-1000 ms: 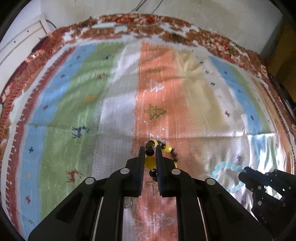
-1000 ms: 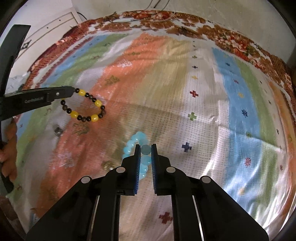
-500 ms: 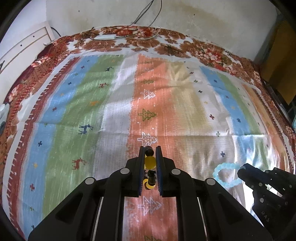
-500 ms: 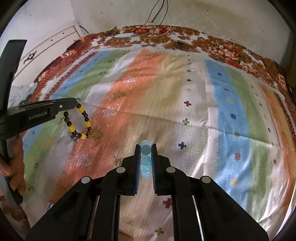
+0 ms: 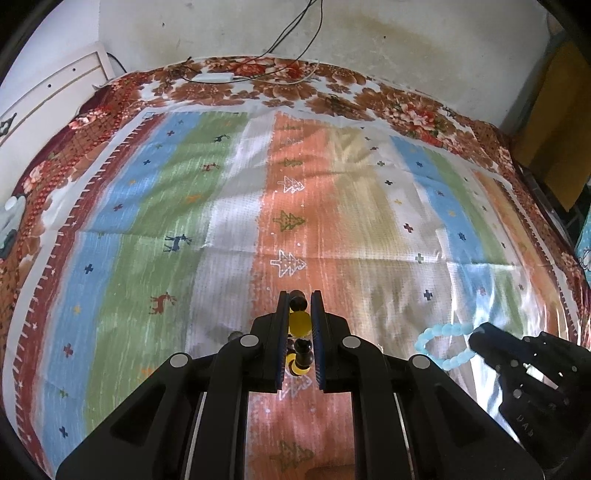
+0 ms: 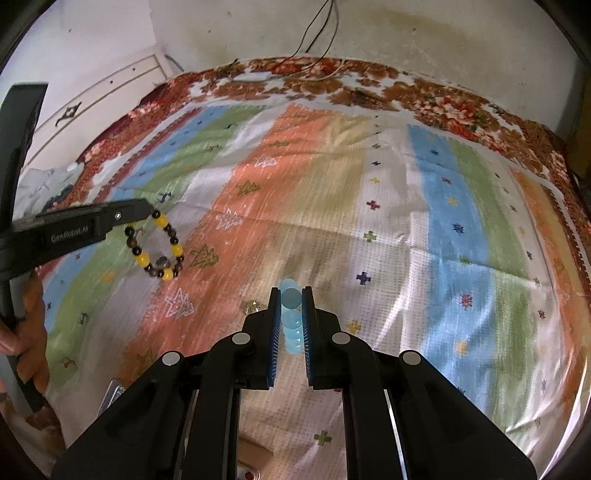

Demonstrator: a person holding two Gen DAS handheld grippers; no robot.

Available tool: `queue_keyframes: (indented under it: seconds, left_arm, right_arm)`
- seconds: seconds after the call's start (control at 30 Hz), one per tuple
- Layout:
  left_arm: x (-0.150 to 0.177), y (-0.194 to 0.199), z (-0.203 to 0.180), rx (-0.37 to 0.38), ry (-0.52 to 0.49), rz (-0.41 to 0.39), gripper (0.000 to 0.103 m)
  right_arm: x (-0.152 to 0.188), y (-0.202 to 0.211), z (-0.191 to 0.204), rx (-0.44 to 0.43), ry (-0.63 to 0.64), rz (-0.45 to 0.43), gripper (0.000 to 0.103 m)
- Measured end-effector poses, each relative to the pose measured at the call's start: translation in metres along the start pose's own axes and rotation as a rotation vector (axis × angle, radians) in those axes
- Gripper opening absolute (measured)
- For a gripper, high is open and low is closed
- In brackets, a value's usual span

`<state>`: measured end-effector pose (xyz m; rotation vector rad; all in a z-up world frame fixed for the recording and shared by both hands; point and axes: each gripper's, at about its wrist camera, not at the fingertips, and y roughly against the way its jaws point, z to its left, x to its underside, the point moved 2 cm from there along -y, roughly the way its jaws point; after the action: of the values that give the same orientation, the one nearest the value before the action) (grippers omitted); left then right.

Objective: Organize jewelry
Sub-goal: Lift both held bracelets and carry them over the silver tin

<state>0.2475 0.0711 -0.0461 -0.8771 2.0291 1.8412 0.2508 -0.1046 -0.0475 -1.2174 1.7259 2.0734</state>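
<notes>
My left gripper (image 5: 298, 300) is shut on a bracelet of yellow and dark brown beads (image 5: 299, 323), which hangs clear above the striped cloth (image 5: 229, 229). In the right wrist view the same beaded bracelet (image 6: 157, 251) dangles as a loop from the left gripper (image 6: 149, 211). My right gripper (image 6: 290, 295) is shut on a pale blue bead bracelet (image 6: 290, 321). From the left wrist view that blue bracelet (image 5: 441, 345) hangs as an open ring from the right gripper (image 5: 478, 332) at the lower right.
The striped cloth (image 6: 369, 221) with tree and deer motifs lies over a floral bedspread (image 5: 332, 92). A small metallic piece (image 6: 253, 305) rests on the cloth beside my right fingers. Cables (image 5: 288, 33) run down the far wall. A hand (image 6: 31, 332) holds the left gripper's handle.
Both grippers have risen off the cloth with their bracelets, which now hang free in the air. More of the bed and the far wall has come into view.
</notes>
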Motion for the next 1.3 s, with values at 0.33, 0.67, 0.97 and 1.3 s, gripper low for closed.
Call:
queue_keyframes:
  seconds: [0.33,0.67,0.97,1.3]
  left_arm:
    - [0.013,0.025,-0.007,0.025,-0.009,-0.017,0.011]
    - [0.030,0.050,-0.024,0.045,-0.057,-0.052,0.011]
    - [0.045,0.071,-0.030,0.070,-0.058,-0.074,0.011]
    - [0.060,0.101,-0.033,0.117,-0.054,-0.125,0.011]
  right_arm:
    - [0.006,0.022,0.002,-0.019,-0.009,-0.035,0.012]
    - [0.017,0.038,0.011,-0.048,0.002,-0.041,0.012]
    - [0.023,0.055,0.018,-0.065,0.007,-0.069,0.012]
    - [0.034,0.070,0.030,-0.108,0.026,-0.079,0.012]
